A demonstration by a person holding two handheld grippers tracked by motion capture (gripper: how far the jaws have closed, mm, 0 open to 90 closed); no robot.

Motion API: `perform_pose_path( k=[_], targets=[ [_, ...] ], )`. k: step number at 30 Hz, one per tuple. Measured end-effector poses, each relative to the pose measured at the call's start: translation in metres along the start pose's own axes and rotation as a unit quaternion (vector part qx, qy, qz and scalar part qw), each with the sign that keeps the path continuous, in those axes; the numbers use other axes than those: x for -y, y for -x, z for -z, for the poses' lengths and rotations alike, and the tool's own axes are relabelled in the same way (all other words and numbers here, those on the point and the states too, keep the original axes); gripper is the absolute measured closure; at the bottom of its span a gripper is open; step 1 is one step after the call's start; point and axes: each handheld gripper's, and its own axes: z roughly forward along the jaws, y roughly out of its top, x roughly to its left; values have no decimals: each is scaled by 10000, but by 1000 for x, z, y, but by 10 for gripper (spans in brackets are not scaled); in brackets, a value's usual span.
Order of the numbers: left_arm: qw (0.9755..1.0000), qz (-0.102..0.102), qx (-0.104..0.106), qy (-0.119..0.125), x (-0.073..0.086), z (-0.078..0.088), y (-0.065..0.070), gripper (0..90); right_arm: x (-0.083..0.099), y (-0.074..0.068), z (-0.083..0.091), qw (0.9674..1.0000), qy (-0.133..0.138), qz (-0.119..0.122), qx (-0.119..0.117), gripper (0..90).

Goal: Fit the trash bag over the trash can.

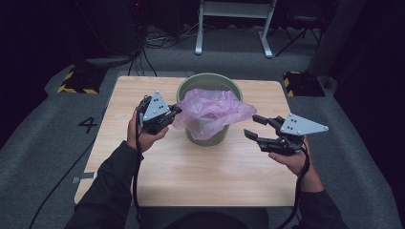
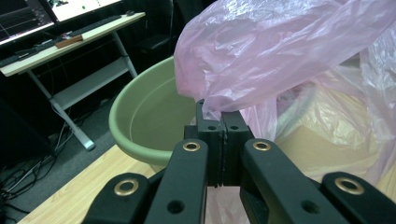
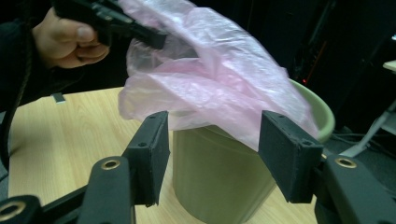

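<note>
Near us, our right tool (image 1: 257,127) waits with its jaws apart and nothing between them, just beside the thin pink plastic bag (image 1: 212,109). Our left tool (image 2: 218,122) is clamped on the bag's edge. The bag lies loosely over the round green plastic bin (image 1: 205,136) on the light wooden table (image 1: 191,171). We judge we are lining the bin; next the right tool should catch the opposite edge and pull it over the rim.

A thin, translucent pink plastic bag (image 1: 213,110), crinkled and faintly glossy, filled the frame's centre above a smooth, matt green plastic bin (image 1: 208,87). The table (image 1: 191,171) below showed a pale wood-grain finish. The left gripper (image 2: 222,122) and right gripper (image 3: 212,156) looked matt black plastic with brass-coloured rivets.
</note>
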Motion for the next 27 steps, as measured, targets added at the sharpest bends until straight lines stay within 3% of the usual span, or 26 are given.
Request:
perform_pose_path(
  k=[6, 9, 11, 16, 23, 27],
  targets=[
    [10000, 30, 36, -82, -4, -7, 0, 893, -1, -15, -14, 9985, 59, 397, -365, 458],
    [9999, 2, 75, -111, -7, -10, 1, 894, -6, -21, -25, 9973, 46, 596, -428, 436],
    [9999, -21, 83, -124, -8, -11, 1, 894, -8, -24, -34, 9969, -4, 713, -341, 387],
    [9998, -9, 79, -157, -8, -13, 0, 893, -12, -25, -48, 9944, -4, 1057, 47, 375],
    [9998, 107, 103, -166, -5, -14, -6, 893, -20, -23, -44, 9921, 187, 1231, 139, 351],
    [9997, 134, 123, -166, -6, -16, -6, 894, -22, -20, -48, 9906, 31, 1347, 236, 310]
  ],
)
